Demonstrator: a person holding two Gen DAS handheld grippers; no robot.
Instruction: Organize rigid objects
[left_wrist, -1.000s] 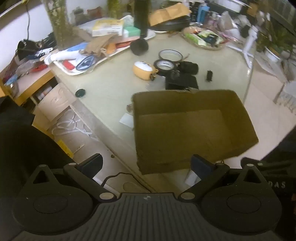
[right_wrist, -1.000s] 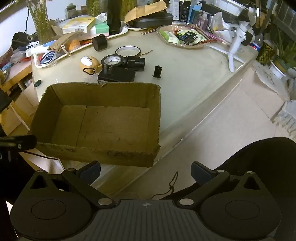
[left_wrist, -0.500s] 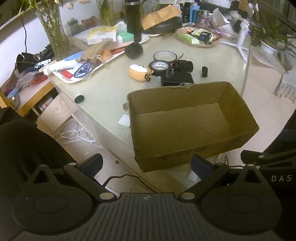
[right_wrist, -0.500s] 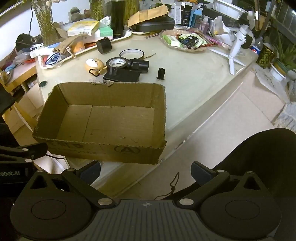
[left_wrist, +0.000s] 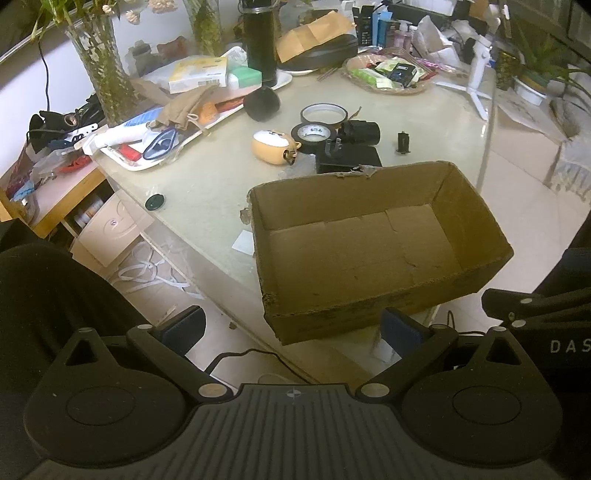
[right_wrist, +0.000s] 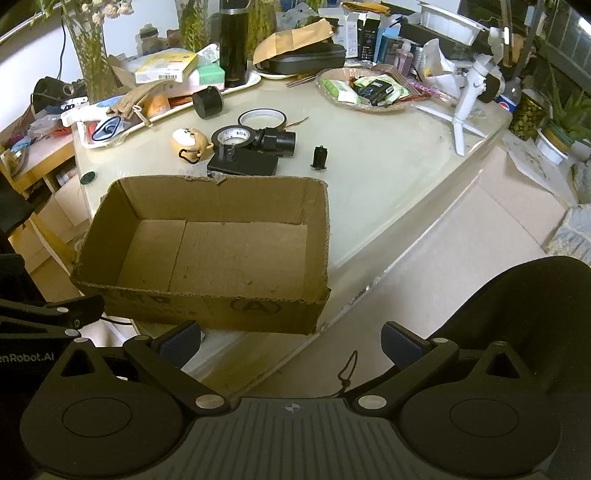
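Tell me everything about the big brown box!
The box is plain brown cardboard, rectangular and open on top, with nothing inside. Its top edges are ragged, with a torn bit on the far rim, and the near wall has a printed circled letter A. It sits upright at the near edge of the table, its near end overhanging. No gripper touches it.

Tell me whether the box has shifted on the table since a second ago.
Cannot tell. The box sits as near the black case behind it in every frame; the view's changes look like camera motion.
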